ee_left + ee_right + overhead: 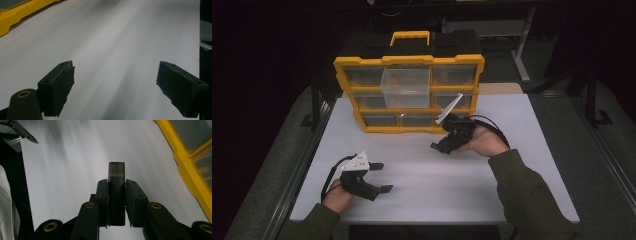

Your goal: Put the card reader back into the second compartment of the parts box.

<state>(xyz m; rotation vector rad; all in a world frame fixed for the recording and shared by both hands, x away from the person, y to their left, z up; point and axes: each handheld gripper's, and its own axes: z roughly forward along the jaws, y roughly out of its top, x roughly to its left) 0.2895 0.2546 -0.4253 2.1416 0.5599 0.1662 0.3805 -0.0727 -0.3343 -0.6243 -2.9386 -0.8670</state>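
- A yellow drawer organiser point(409, 95) stands at the table's point(427, 195) far edge, one clear drawer point(406, 87) pulled out.
- The right gripper point(438, 147), mid-table, is clamped on a small black block point(116, 192).
- The left gripper point(382, 176), near the front left corner, hangs spread wide, holding nothing.

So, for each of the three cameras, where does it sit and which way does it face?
High view: above the person's side, looking forward and down on the white table; forearms, left gripper and right gripper show.
Left gripper view: rides the left gripper, along open jaws over the table.
Right gripper view: rides the right gripper, jaws shut on a small black block.
Shared by all: the yellow organizer.
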